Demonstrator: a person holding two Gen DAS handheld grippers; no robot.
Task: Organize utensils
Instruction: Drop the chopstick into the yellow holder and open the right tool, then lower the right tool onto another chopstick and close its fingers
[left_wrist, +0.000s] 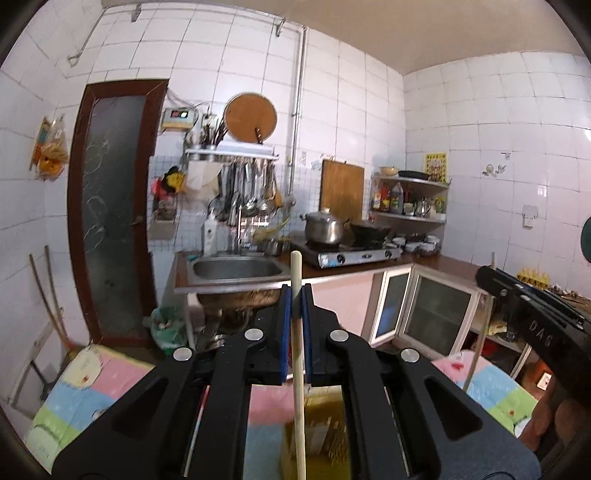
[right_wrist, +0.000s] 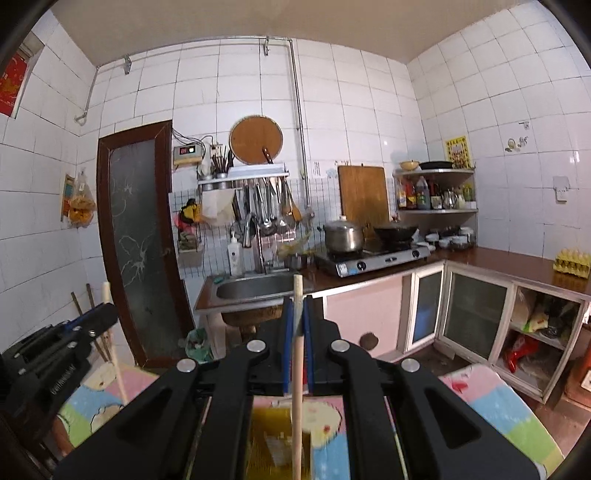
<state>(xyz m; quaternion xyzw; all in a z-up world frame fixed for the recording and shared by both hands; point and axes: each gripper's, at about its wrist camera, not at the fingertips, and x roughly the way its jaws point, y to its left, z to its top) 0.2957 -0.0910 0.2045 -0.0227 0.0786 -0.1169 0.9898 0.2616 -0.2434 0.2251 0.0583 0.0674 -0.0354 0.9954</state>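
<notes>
Left gripper (left_wrist: 296, 295): black plastic linkage arms with round silver rivets, blue pads on the fingers, clamped on a wooden chopstick (left_wrist: 297, 354).
Left chopstick: pale round wooden stick, upright between the pads, its blunt top poking above the fingertips, its lower length running down over a yellow container (left_wrist: 325, 435).
Right gripper (right_wrist: 297, 314): same black build, blue pads closed on a second chopstick (right_wrist: 297, 369).
Right chopstick: also pale wood, upright, top just above the fingertips, lower part hanging over the yellow container's opening (right_wrist: 273, 439).
Container: translucent yellow, boxy, blurred, directly under both grippers.
Surface: a soft quilted cloth (right_wrist: 491, 402) in pink, blue, green and cream patches with cartoon prints.
Room: white glossy wall tiles; steel sink (left_wrist: 236, 267) set in a brown counter; two-burner stove (right_wrist: 376, 258) carrying a steel pot and a dark wok; ladles hung from a rack; brown-framed frosted glass door (left_wrist: 110, 206); egg tray (right_wrist: 572, 262) on the counter's right side.
</notes>
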